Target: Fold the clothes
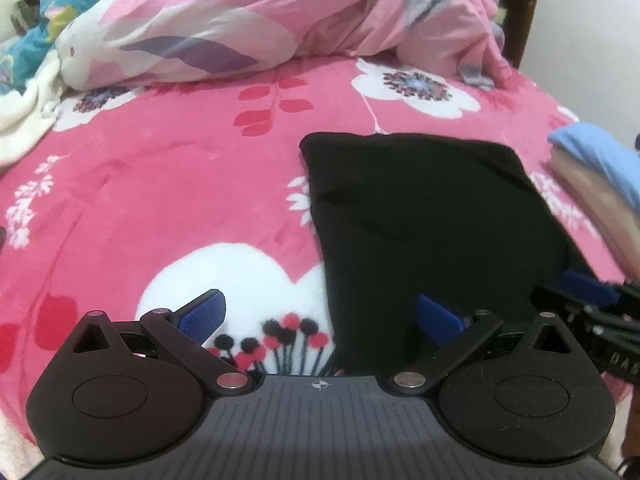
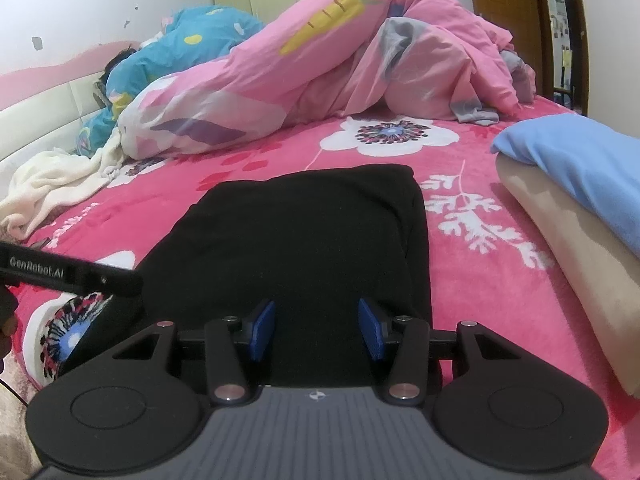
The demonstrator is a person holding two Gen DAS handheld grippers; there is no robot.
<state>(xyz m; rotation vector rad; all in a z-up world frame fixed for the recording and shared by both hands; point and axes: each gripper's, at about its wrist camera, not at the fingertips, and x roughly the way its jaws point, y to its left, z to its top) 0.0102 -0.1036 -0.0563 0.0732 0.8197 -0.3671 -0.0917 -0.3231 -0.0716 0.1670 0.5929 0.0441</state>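
Black garment (image 2: 304, 240): lies folded into a flat rectangle on the bed (image 2: 472, 280), beside a folded stack (image 2: 572, 208), left tool (image 1: 318, 316) and right tool (image 2: 316, 330) both released, empty; folding judged nearly complete.

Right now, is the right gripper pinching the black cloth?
No, the right gripper is open, its blue pads spread apart above the folded black garment without closing on it.
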